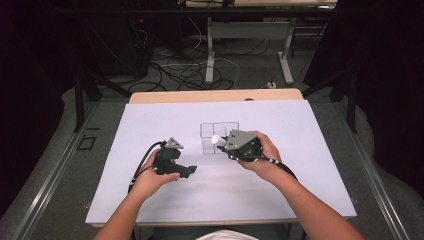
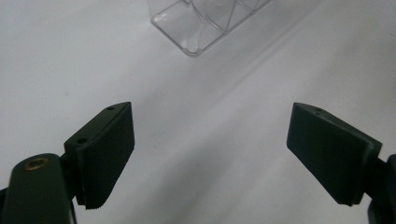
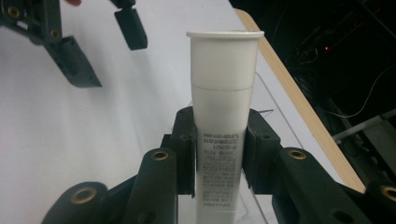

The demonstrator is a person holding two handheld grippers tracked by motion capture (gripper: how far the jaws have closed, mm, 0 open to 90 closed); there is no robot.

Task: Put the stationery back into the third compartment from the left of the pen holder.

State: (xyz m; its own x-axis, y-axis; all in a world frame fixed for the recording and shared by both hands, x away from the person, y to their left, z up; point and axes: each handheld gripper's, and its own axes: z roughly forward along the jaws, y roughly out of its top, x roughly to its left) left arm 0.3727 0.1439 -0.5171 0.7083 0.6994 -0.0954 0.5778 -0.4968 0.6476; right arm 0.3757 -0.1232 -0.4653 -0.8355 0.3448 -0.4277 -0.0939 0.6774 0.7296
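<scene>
My right tongs (image 3: 219, 154) pinch the white tube (image 3: 223, 93) above the clear organizer (image 1: 219, 136); left tongs (image 2: 210, 154) spread, empty. A tilted tube could snag a divider.

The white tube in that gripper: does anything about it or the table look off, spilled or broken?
Nothing stands out. The white tube sits straight and capped between the right gripper jaws, unspilled. The clear divided box stands square on the white table, and the left gripper is open, holding nothing.
</scene>
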